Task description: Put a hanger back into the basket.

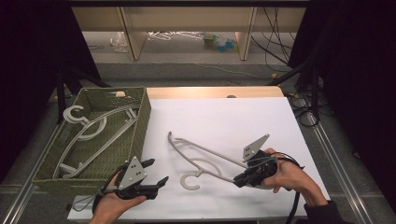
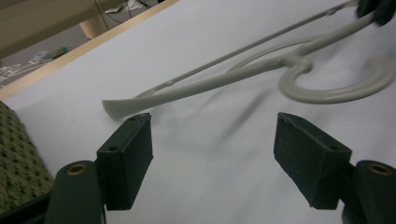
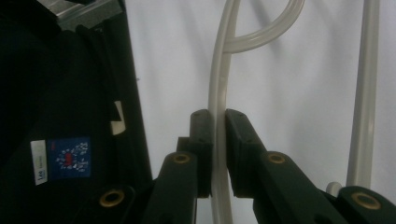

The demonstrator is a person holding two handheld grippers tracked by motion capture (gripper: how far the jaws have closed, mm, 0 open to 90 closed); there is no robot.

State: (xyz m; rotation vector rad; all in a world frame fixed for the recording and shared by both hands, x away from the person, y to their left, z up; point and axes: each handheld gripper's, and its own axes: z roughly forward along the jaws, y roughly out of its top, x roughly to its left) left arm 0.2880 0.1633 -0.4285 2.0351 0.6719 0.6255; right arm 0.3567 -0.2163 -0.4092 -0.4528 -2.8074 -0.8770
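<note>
A pale grey plastic hanger [image 1: 205,156] lies across the white table [image 1: 233,116], its hook toward the front. My right gripper [image 1: 238,179] is shut on one arm of this hanger near its right end. In the right gripper view the bar of the hanger [image 3: 219,79] runs straight up between the pressed pads of the right gripper [image 3: 218,116]. My left gripper [image 1: 159,171] is open at the front left, beside the basket, with nothing between its fingers. In the left gripper view, the left gripper [image 2: 212,154] points at the hanger [image 2: 224,77], whose far tip lies just beyond it.
A green woven basket [image 1: 144,121] stands at the table's left and holds several similar hangers [image 1: 88,128]. The table's wooden far edge [image 1: 210,92] shows behind the white sheet. Beyond it are shelf legs, cables and clutter on the floor.
</note>
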